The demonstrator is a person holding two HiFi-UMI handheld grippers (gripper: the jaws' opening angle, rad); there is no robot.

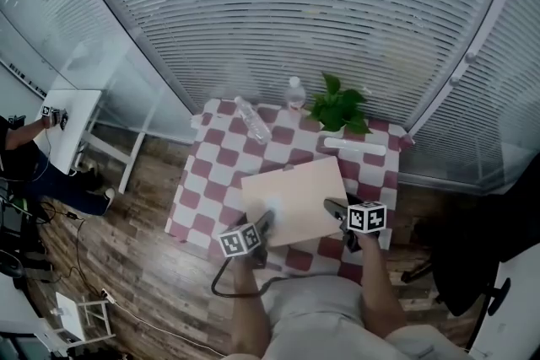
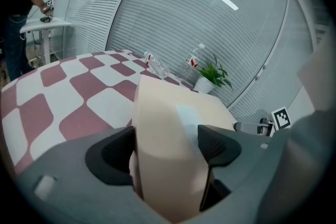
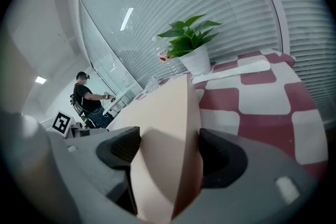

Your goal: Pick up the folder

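The folder point(image 1: 295, 196) is a pale beige sheet-like folder, held over the near part of the red-and-white checked table point(image 1: 207, 181). My left gripper point(image 1: 263, 225) is shut on its near left corner, and the folder point(image 2: 168, 139) fills the gap between the black pads. My right gripper point(image 1: 336, 209) is shut on the right edge, where the folder point(image 3: 170, 144) bends upward between the pads. Both grippers carry marker cubes.
At the table's far side stand a potted green plant point(image 1: 340, 110), an upright water bottle point(image 1: 294, 94) and a lying clear bottle point(image 1: 252, 119). A white tube point(image 1: 355, 145) lies near the plant. A person point(image 1: 21, 149) works at a white side table point(image 1: 72, 126) to the left.
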